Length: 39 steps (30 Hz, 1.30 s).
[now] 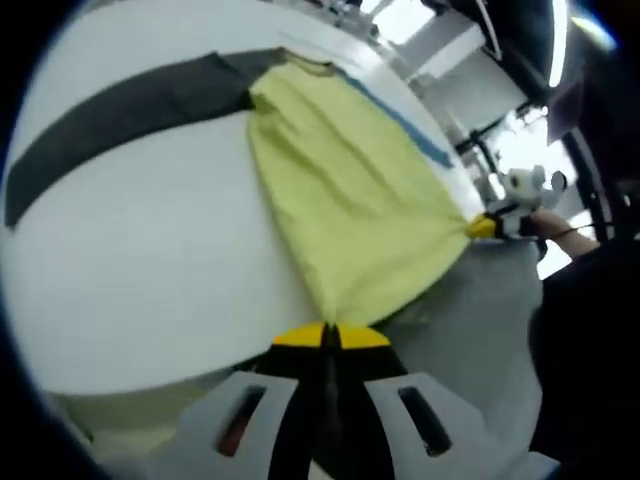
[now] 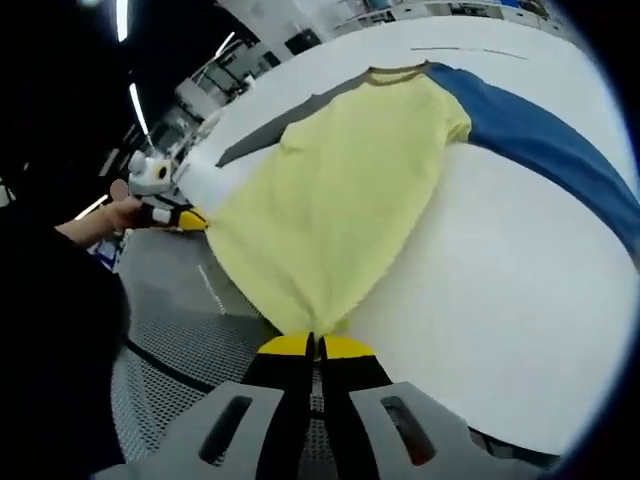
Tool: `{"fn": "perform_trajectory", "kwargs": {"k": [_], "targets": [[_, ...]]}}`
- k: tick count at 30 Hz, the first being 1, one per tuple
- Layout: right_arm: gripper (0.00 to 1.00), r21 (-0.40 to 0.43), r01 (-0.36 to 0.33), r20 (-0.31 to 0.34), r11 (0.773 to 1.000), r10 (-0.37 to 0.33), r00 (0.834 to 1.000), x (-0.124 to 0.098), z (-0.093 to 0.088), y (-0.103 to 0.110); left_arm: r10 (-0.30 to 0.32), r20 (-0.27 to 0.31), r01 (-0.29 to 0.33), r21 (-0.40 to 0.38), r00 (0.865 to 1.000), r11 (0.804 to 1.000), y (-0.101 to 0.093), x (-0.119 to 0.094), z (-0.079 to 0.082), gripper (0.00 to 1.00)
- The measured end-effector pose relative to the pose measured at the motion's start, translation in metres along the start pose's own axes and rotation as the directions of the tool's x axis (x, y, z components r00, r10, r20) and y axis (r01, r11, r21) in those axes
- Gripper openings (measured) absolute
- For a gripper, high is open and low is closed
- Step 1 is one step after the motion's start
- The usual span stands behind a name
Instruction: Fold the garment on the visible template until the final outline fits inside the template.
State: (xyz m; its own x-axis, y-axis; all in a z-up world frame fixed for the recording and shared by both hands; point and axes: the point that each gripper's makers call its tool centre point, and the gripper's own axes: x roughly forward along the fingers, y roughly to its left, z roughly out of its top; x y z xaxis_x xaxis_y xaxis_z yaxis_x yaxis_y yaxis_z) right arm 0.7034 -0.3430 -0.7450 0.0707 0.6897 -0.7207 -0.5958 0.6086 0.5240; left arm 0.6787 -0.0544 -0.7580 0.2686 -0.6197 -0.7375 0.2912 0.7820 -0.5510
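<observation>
In the left gripper view, the left gripper sits at the bottom centre of the frame, its yellow-tipped jaws pressed together on a bottom corner of the yellow garment. The cloth fans up from that pinch toward the upper middle, lying on the white table. A dark grey sleeve runs off to the upper left, and a thin blue sleeve edges the garment's far side. At the right edge of the frame the right gripper, held by a hand, clamps the other bottom corner.

In the right gripper view, the right gripper at the bottom centre is closed on its corner of the garment, which spreads toward the upper middle; the blue sleeve curves down the right side. The left gripper appears at the left, gripping the opposite hem corner.

No writing, brand or label can be read on the garment or grippers.
</observation>
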Motion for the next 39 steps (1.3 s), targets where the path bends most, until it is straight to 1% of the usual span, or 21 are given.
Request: {"fn": "perform_trajectory", "kwargs": {"k": [4, 6, 7, 9, 11, 12, 13, 16, 17, 18, 19, 21, 23, 27, 29, 32, 33, 35, 39], "targets": [[0.02, 0.004, -0.002, 0.019, 1.0, 0.002, 1.0, -0.006, 0.004, 0.004, -0.003, 0.01, 0.003, 0.005, 1.0, 1.0, -0.004, -0.005, 0.003, 0.0], [0.03, 0.001, -0.001, 0.031, 1.0, 0.001, 1.0, -0.012, 0.01, 0.007, -0.004, 0.014, 0.004, 0.013, 1.0, 1.0, -0.011, -0.013, 0.008, 0.0], [0.03, -0.002, 0.001, 0.045, 1.0, -0.001, 0.999, -0.017, 0.015, 0.008, -0.011, 0.033, 0.01, 0.04, 0.999, 0.999, -0.016, -0.017, 0.015, 0.0], [0.03, -0.01, 0.005, 0.071, 1.0, -0.005, 0.997, -0.023, 0.027, 0.008, -0.019, 0.055, 0.016, 0.053, 0.998, 0.998, -0.021, -0.023, 0.026, 0.0], [0.03, -0.026, 0.017, 0.097, 1.0, -0.014, 0.995, -0.031, 0.042, 0.005, -0.022, 0.09, 0.015, 0.073, 0.996, 0.997, -0.024, -0.03, 0.043, 0.0], [0.03, -0.038, 0.022, 0.112, 0.999, -0.018, 0.994, -0.035, 0.053, 0.003, -0.023, 0.112, 0.012, 0.094, 0.993, 0.996, -0.025, -0.033, 0.055, 0.0], [0.03, -0.047, 0.026, 0.122, 0.999, -0.02, 0.992, -0.038, 0.061, 0.002, -0.023, 0.118, 0.011, 0.098, 0.993, 0.995, -0.025, -0.034, 0.059, 0.0], [0.03, -0.067, 0.039, 0.155, 0.997, -0.029, 0.987, -0.045, 0.09, -0.006, -0.024, 0.173, 0.001, 0.128, 0.985, 0.992, -0.025, -0.04, 0.093, 0.0], [0.03, -0.068, 0.044, 0.159, 0.997, -0.033, 0.987, -0.047, 0.098, -0.009, -0.023, 0.183, -0.002, 0.134, 0.983, 0.991, -0.024, -0.041, 0.101, 0.0], [0.03, -0.069, 0.046, 0.159, 0.997, -0.034, 0.987, -0.047, 0.101, -0.011, -0.02, 0.189, -0.006, 0.138, 0.982, 0.99, -0.023, -0.04, 0.108, 0.0], [0.03, -0.075, 0.051, 0.162, 0.996, -0.038, 0.986, -0.047, 0.11, -0.016, -0.016, 0.199, -0.013, 0.147, 0.98, 0.989, -0.021, -0.039, 0.119, 0.0], [0.03, -0.074, 0.053, 0.157, 0.996, -0.041, 0.987, -0.044, 0.124, -0.025, -0.002, 0.206, -0.03, 0.153, 0.979, 0.988, -0.013, -0.033, 0.134, 0.0], [0.03, -0.076, 0.061, 0.138, 0.995, -0.05, 0.989, -0.038, 0.133, -0.034, 0.019, 0.204, -0.053, 0.166, 0.979, 0.985, -0.006, -0.026, 0.144, 0.0], [0.03, -0.08, 0.069, 0.102, 0.994, -0.061, 0.993, -0.025, 0.146, -0.049, 0.057, 0.198, -0.089, 0.156, 0.979, 0.984, 0.01, -0.012, 0.162, 0.0], [0.03, -0.077, 0.068, 0.099, 0.995, -0.06, 0.993, -0.021, 0.153, -0.056, 0.07, 0.199, -0.1, 0.146, 0.977, 0.984, 0.014, -0.006, 0.169, 0.0], [0.03, -0.042, 0.066, 0.102, 0.997, -0.062, 0.993, -0.015, 0.16, -0.066, 0.091, 0.202, -0.117, 0.125, 0.975, 0.985, 0.02, 0.002, 0.177, 0.0], [0.03, -0.027, 0.071, 0.1, 0.997, -0.068, 0.993, -0.01, 0.164, -0.075, 0.095, 0.204, -0.12, 0.116, 0.974, 0.986, 0.023, 0.005, 0.179, 0.0], [0.03, -0.005, 0.074, 0.091, 0.997, -0.073, 0.993, -0.004, 0.166, -0.082, 0.104, 0.203, -0.126, 0.094, 0.974, 0.988, 0.028, 0.011, 0.182, 0.0], [0.03, 0.042, 0.084, 0.074, 0.996, -0.087, 0.993, 0.009, 0.169, -0.096, 0.13, 0.195, -0.148, 0.078, 0.972, 0.986, 0.036, 0.024, 0.187, 0.0]]}}
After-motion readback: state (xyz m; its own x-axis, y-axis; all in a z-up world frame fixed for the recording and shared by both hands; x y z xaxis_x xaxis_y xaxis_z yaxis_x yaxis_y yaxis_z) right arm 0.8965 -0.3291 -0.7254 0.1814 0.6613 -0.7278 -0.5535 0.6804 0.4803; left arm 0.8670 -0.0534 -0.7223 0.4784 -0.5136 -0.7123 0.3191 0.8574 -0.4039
